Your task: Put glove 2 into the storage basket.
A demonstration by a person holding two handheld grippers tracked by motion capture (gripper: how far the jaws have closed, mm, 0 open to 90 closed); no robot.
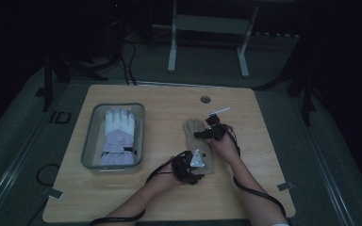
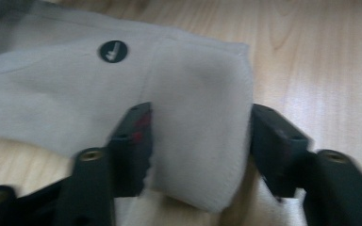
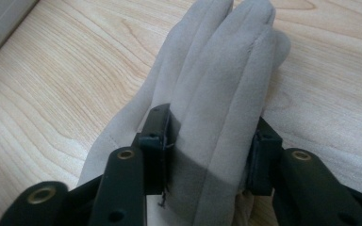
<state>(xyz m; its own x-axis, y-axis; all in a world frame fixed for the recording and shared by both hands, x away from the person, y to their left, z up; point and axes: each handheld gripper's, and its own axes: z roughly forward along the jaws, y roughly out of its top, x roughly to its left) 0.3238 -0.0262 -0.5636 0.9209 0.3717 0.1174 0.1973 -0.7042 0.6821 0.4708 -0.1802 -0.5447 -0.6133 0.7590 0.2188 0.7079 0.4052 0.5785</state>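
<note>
high view: both grippers clamping one beige glove

high view is showing the beige glove (image 1: 199, 141) lying flat on the wooden table (image 1: 160, 197), right of centre, its long axis running from the near edge toward the far edge, with the fingers pointing away from the person and the cuff nearest them. left gripper (image 1: 192, 165) is pinching the cuff end; in the left gripper view its jaws are pressing a fold of the cuff (image 2: 198, 136) from both sides, just below a small dark round badge (image 2: 112, 51). right gripper (image 1: 210, 132) is sitting on the finger end; in the right gripper view its jaws are squeezing the bunched fingers (image 3: 221, 94), which are reaching straight ahead. well apart to the left, a clear bin (image 1: 90, 141) is holding a white glove (image 1: 118, 136), fingers also pointing away.
</note>
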